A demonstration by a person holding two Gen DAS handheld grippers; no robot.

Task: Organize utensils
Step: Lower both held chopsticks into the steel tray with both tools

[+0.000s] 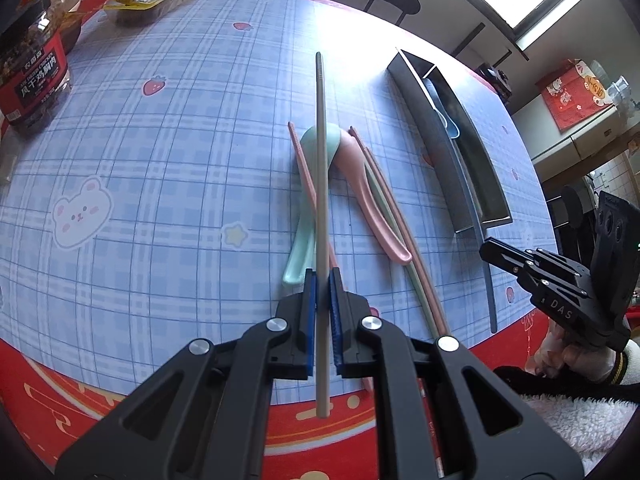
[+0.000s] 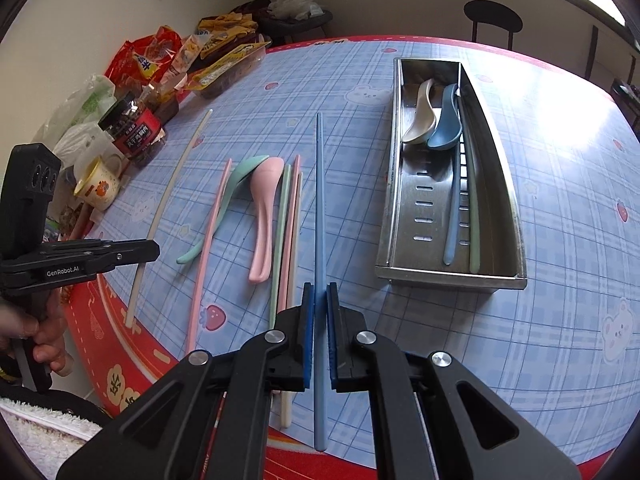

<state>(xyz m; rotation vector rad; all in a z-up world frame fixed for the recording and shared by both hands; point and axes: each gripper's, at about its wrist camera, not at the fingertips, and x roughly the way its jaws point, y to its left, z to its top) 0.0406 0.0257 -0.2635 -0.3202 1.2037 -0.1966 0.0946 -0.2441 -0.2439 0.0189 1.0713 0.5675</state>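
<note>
Left gripper [image 1: 323, 280] jaws clamped on a beige chopstick [image 1: 321, 160], gripped near its butt end, the shaft running forward above the loose pile. Right gripper [image 2: 319, 292] jaws clamped on a blue chopstick [image 2: 319, 200], same style of grip, tip pointing away over the table [image 2: 560, 200].

Loose pile on the checked cloth, left of the blue stick: pink spoon [image 2: 265, 208] with its bowl against a mint spoon [image 2: 232, 196], one pink chopstick [image 2: 208, 240] on the far left of the group, then green and pink sticks lying side by side right of the pink spoon (count unclear, they overlap).

Steel tray [image 2: 516, 216] sits to the right, apart from the pile. Inside it: beige spoon [image 2: 422, 116] and blue spoon [image 2: 450, 120] with bowls at the far end, plus a pale green chopstick [image 2: 474, 208] along the right wall.

Clutter at the table's far left edge: red-label jar [image 2: 136, 128], yellow mug [image 2: 98, 184], snack bags [image 2: 160, 56]. None of it lies between the grippers and the tray. A black stool [image 2: 494, 20] stands beyond the table.

Pose: both grippers angled steeply down at the table. In the right wrist view the left one sits at the left, fingers of a hand [image 2: 44, 340] wrapped on its handle.
</note>
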